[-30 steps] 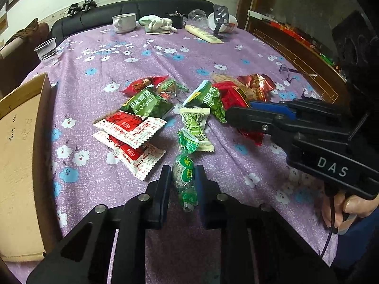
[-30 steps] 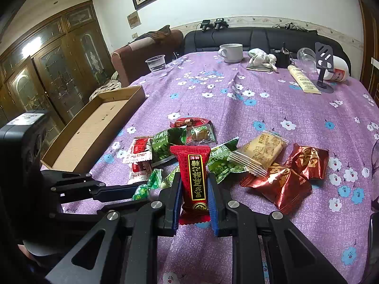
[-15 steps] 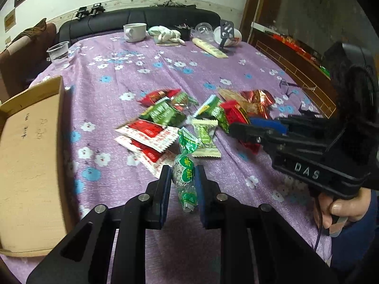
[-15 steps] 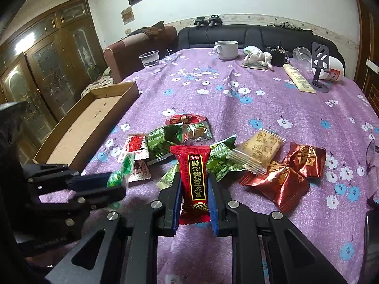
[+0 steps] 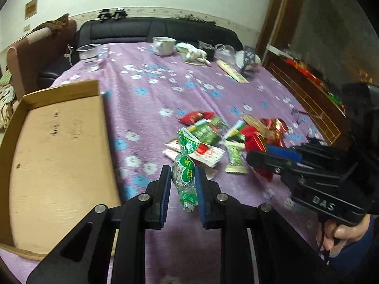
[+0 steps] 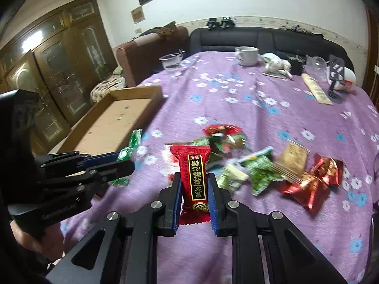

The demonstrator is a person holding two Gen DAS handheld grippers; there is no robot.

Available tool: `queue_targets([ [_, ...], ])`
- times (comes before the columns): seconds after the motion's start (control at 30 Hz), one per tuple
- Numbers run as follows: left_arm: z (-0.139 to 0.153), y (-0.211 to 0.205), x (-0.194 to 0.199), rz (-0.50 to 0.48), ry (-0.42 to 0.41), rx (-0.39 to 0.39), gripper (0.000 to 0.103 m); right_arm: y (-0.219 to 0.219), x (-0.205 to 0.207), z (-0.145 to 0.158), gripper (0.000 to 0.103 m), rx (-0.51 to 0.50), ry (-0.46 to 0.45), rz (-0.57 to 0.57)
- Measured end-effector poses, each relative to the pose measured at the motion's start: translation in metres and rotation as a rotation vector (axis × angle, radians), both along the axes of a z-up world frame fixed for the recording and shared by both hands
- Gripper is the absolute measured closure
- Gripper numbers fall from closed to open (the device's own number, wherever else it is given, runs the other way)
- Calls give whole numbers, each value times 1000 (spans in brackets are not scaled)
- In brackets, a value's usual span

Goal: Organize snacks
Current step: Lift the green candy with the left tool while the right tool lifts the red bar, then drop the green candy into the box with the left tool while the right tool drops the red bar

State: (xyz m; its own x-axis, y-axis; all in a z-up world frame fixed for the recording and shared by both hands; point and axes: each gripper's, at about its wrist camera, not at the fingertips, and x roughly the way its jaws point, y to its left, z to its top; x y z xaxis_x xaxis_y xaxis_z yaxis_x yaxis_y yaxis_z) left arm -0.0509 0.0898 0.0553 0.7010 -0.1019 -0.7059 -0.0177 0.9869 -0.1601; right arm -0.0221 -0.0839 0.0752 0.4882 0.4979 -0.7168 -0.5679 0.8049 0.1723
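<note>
My left gripper (image 5: 182,172) is shut on a green twist-wrapped candy (image 5: 183,165) and holds it above the purple flowered tablecloth (image 5: 151,99), just right of the open cardboard box (image 5: 56,161). It also shows in the right wrist view (image 6: 123,161). My right gripper (image 6: 194,179) is shut on a red snack packet with gold lettering (image 6: 194,172), lifted over the pile of snacks (image 6: 248,163). That gripper also shows in the left wrist view (image 5: 258,158), beside the pile (image 5: 213,137).
The cardboard box (image 6: 111,123) lies at the table's left edge. At the far end stand a plastic cup (image 5: 90,53), a white mug (image 5: 163,45), a cloth (image 5: 194,53), a long packet (image 6: 316,90) and a phone stand (image 6: 335,78). A cabinet (image 6: 54,75) stands to the left.
Both grippers have lifted their snacks and moved left toward the cardboard box. The left gripper now hangs close to the box's right wall.
</note>
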Motion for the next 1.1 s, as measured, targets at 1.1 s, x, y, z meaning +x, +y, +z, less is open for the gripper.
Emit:
queue_targets([
  [1.1,-28,168,-41,384,35,-56,85,201,-26,-32,84,-57,143,295],
])
